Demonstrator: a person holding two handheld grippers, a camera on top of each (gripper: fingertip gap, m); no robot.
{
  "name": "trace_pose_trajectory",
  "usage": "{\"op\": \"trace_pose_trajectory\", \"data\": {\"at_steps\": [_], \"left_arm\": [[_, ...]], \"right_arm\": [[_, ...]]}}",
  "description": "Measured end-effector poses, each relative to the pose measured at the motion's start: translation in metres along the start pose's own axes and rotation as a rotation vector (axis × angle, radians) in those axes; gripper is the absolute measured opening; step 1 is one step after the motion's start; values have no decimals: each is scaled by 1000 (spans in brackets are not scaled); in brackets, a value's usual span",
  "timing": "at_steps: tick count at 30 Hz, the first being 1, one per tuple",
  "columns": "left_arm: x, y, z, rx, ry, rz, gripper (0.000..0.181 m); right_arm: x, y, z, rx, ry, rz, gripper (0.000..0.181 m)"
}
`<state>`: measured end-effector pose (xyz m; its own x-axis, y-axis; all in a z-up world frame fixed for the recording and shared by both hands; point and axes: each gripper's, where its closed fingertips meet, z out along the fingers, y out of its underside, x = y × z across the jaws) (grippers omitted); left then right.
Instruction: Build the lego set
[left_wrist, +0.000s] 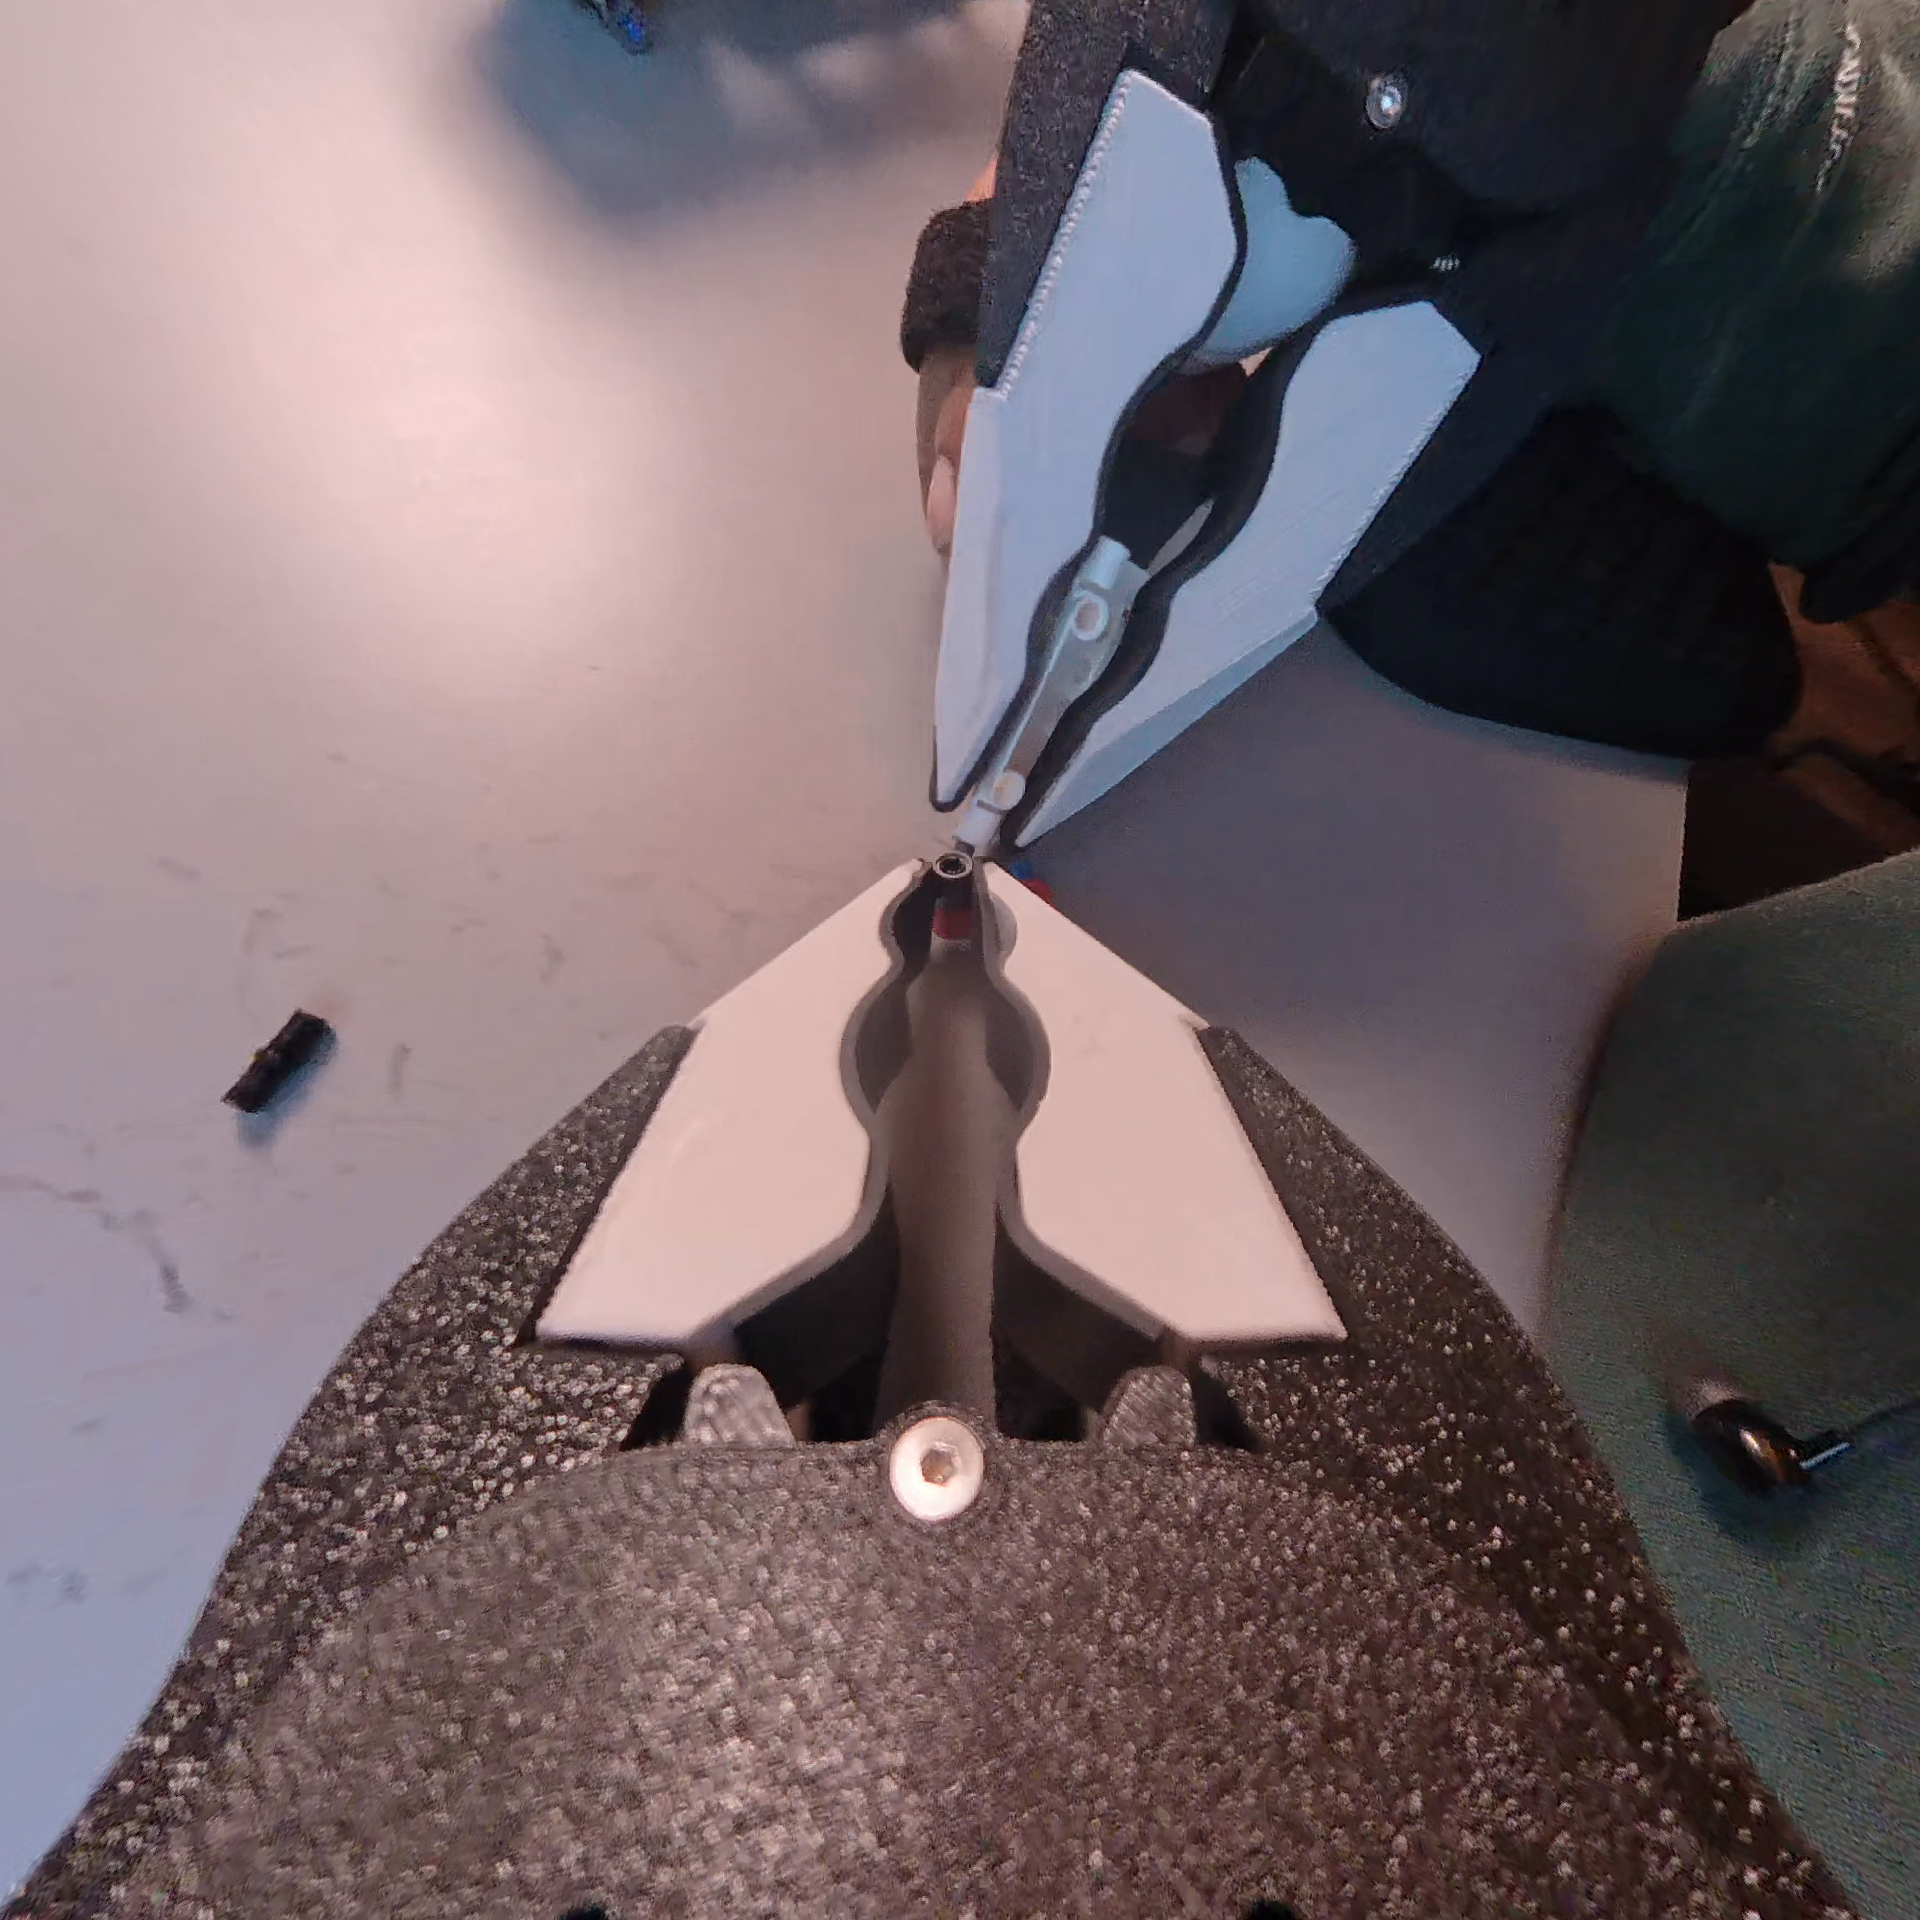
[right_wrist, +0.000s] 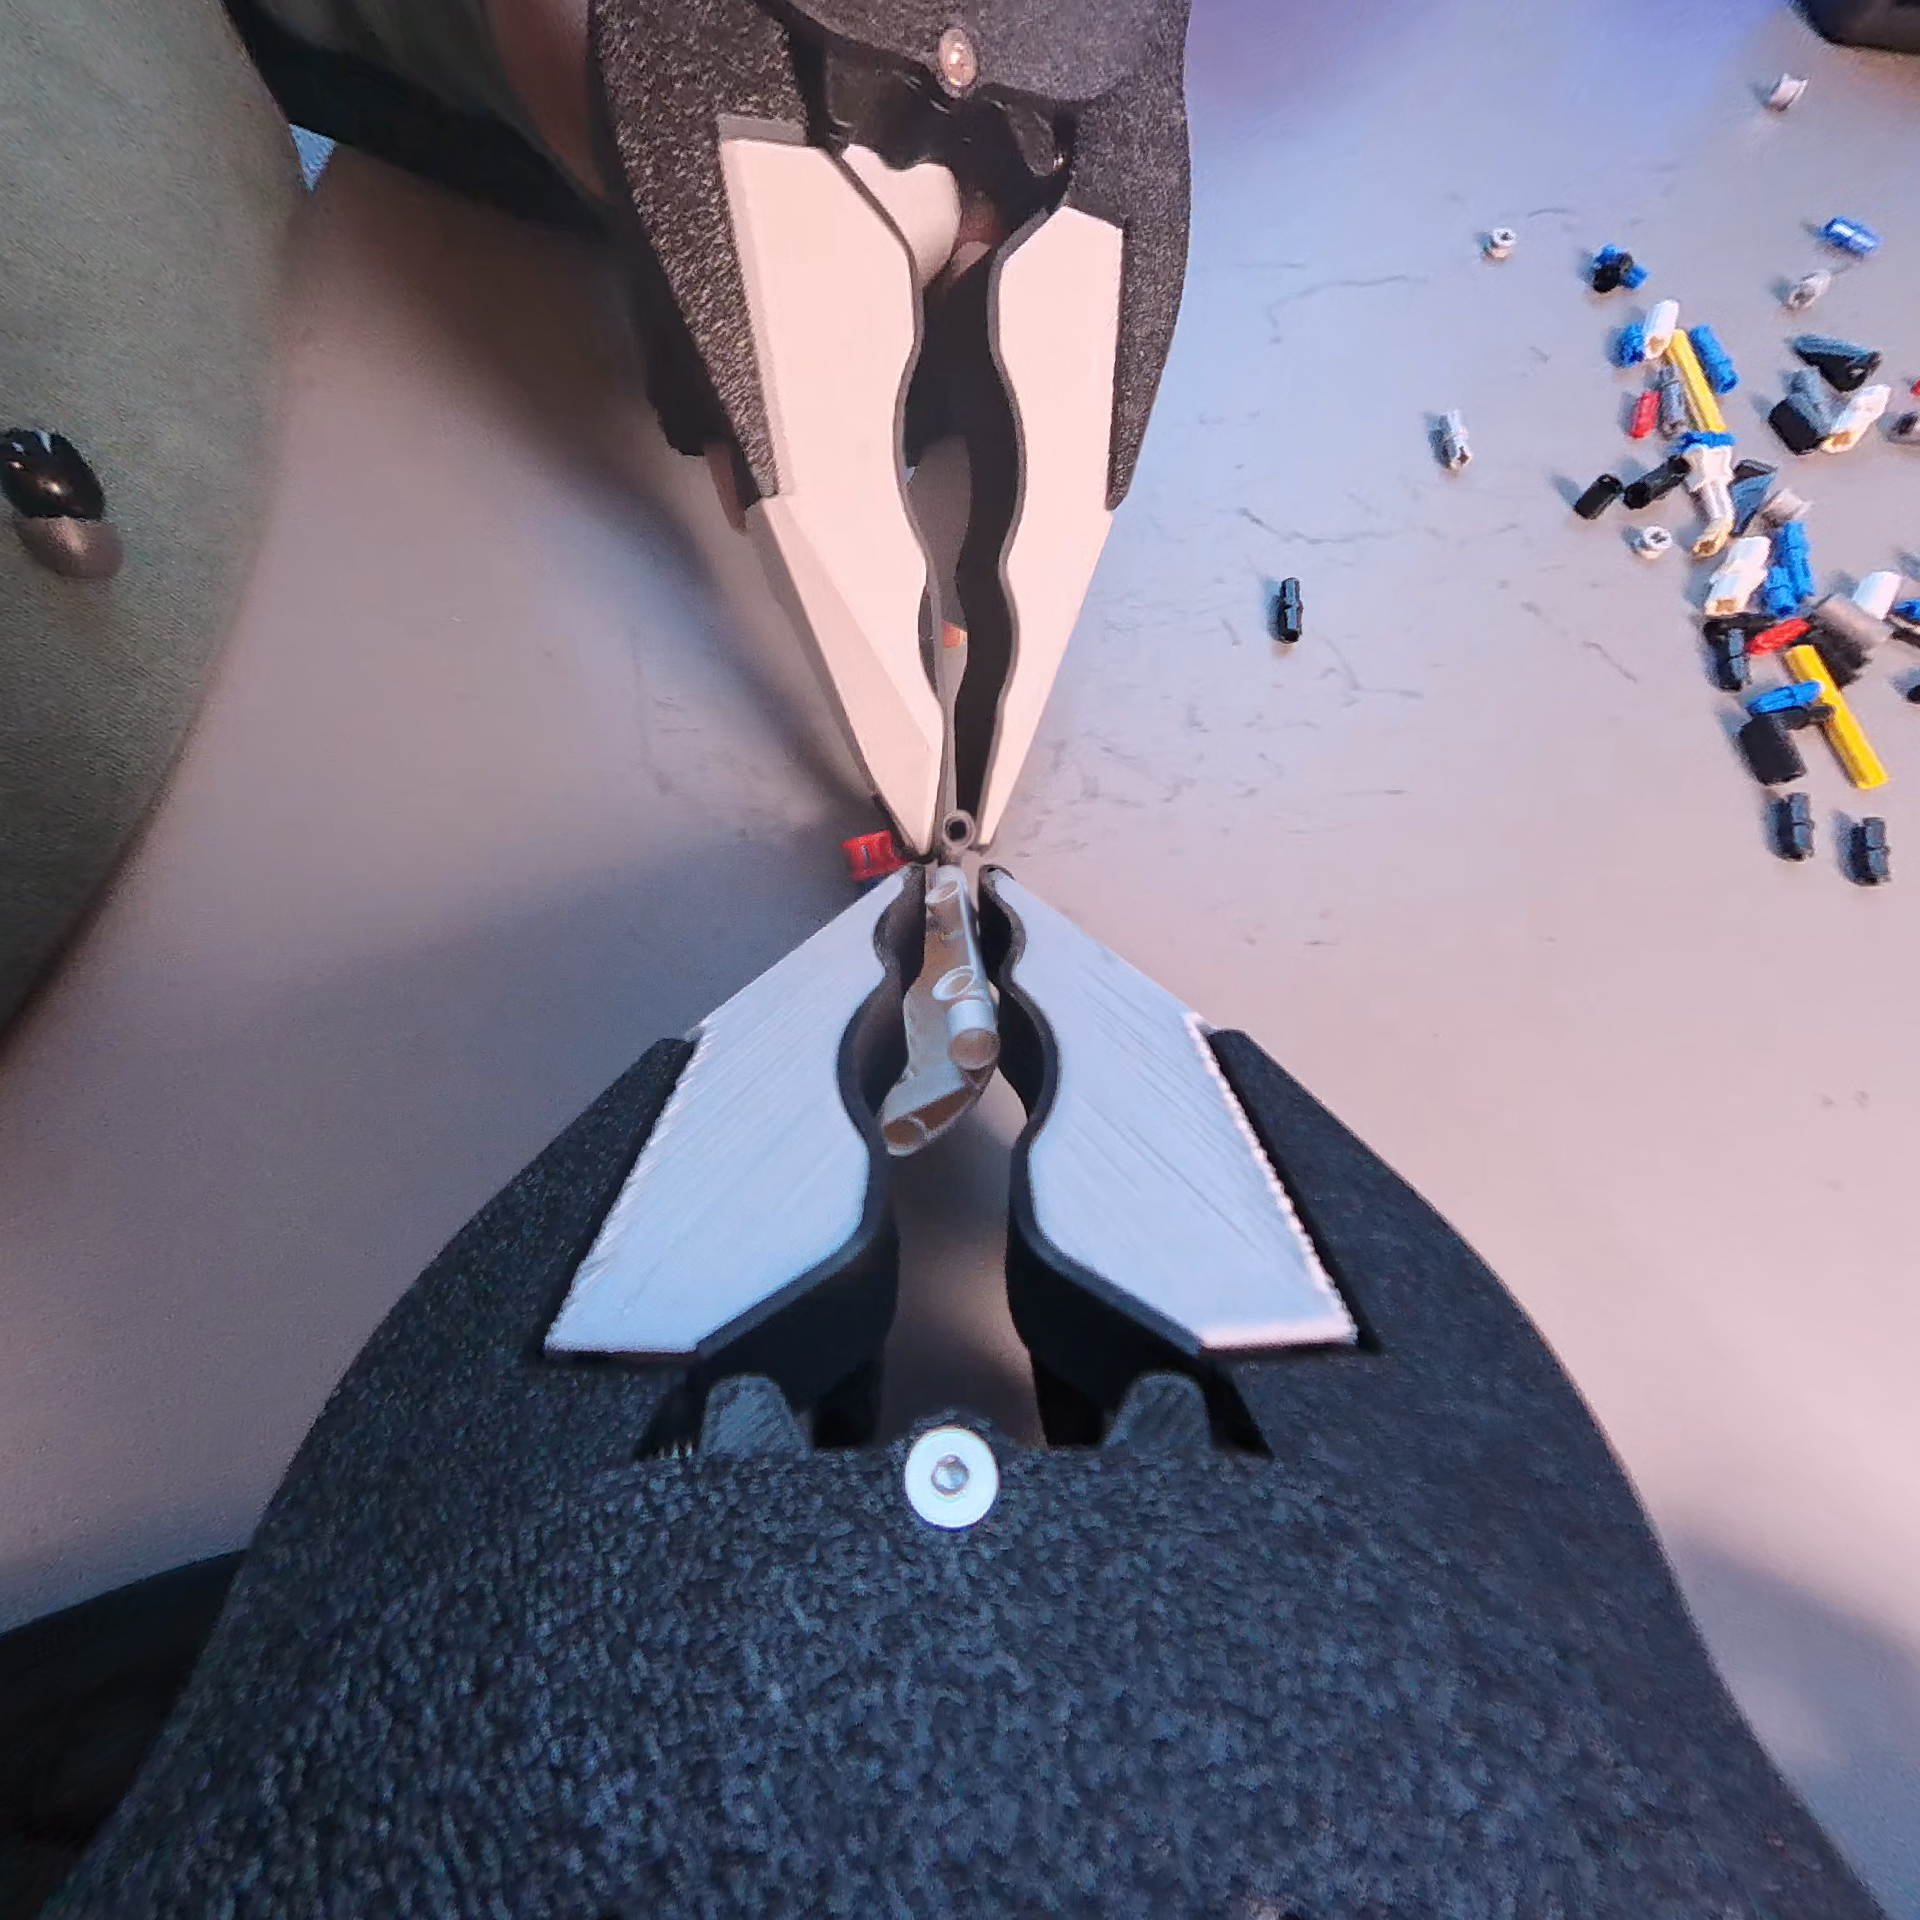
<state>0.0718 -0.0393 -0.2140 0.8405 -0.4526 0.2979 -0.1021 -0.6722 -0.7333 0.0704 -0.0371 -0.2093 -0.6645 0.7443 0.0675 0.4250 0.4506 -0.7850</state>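
Observation:
My left gripper is shut on a small dark pin with a red part behind it. In the right wrist view the left gripper comes in from the top, holding the pin, and the red part sticks out to the left. My right gripper is shut on a light grey angled beam. In the left wrist view the right gripper reaches in from the upper right with the beam. The beam's tip meets the pin tip to tip above the table.
A pile of loose blue, black, yellow, white and red pieces lies on the white table at the right, with a lone black pin nearer. Another black piece lies at the left. A person's green sleeve fills the right edge. The tips of both grippers are at nearly the same place. The black piece is about 10 centimetres from my left fingertips. Look for it in the right wrist view too.

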Motion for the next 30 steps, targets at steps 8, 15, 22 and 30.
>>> {"op": "trace_pose_trajectory", "data": {"at_steps": [8, 15, 22, 30], "left_arm": [[3, 6, 0, -44, 18, 135, 7], [2, 8, -2, -56, 0, 272, 10], [-4, 11, -9, -72, -1, 289, 12], [2, 13, -12, -66, 55, 257, 11]], "right_arm": [[7, 14, -2, -63, 39, 1, 17], [12, 19, -9, -112, 55, -7, 20], [-5, -4, 2, -115, 34, -101, 17], [-2, -5, 16, -147, 6, -119, 10]]}}
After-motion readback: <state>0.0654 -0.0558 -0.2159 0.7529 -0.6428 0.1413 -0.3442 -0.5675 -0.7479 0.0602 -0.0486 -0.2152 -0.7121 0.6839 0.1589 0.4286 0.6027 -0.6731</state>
